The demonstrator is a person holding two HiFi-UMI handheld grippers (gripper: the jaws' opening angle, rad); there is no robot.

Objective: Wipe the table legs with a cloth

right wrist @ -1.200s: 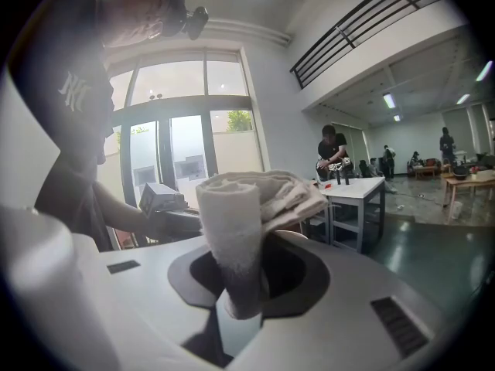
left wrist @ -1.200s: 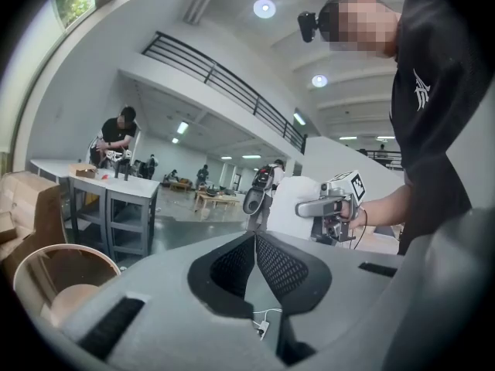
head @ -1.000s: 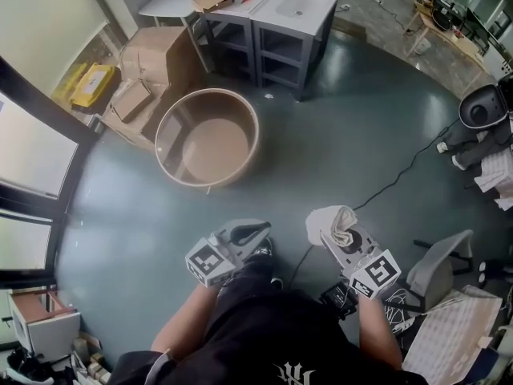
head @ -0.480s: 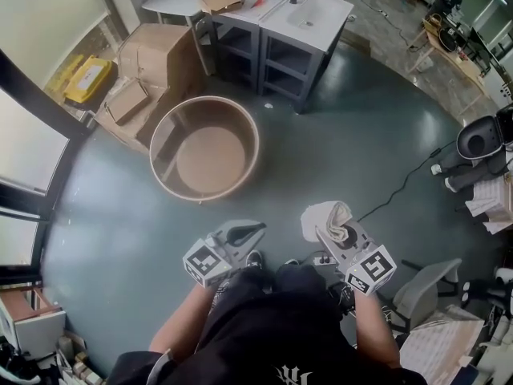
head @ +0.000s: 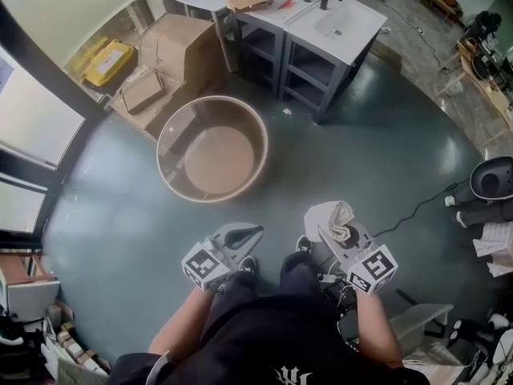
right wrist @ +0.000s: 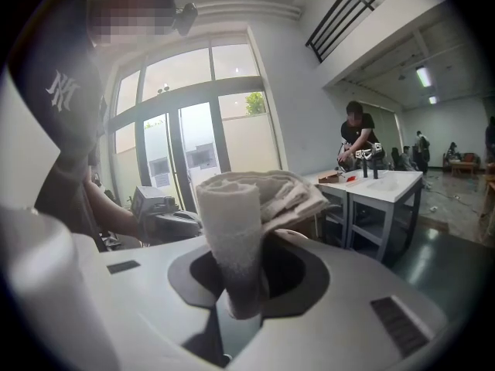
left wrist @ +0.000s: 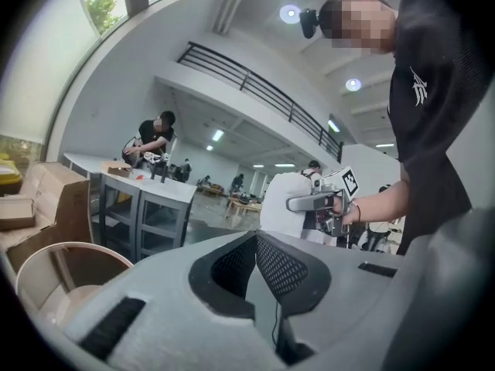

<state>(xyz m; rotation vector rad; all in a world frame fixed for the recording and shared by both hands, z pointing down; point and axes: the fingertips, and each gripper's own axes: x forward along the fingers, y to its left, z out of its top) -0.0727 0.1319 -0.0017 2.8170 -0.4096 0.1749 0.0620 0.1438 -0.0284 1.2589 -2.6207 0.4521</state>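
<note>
Right gripper [right wrist: 241,284] clamps the rolled cloth [right wrist: 232,211]; left gripper [left wrist: 255,273] jaws meet.

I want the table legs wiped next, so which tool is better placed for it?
Right. The right tool is shut on the cloth; the left tool is shut on nothing. The table stands ahead, out of reach of both for now.

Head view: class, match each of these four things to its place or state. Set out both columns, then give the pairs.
Column A
1. cloth
2. left gripper
3. round tub
4. cardboard box

Column B
a. standing on the floor, open top up
b. shut, holding nothing
c. clamped in the right gripper
d. beside the white table, toward the window

Pairs: 1-c, 2-b, 3-a, 4-d
</note>
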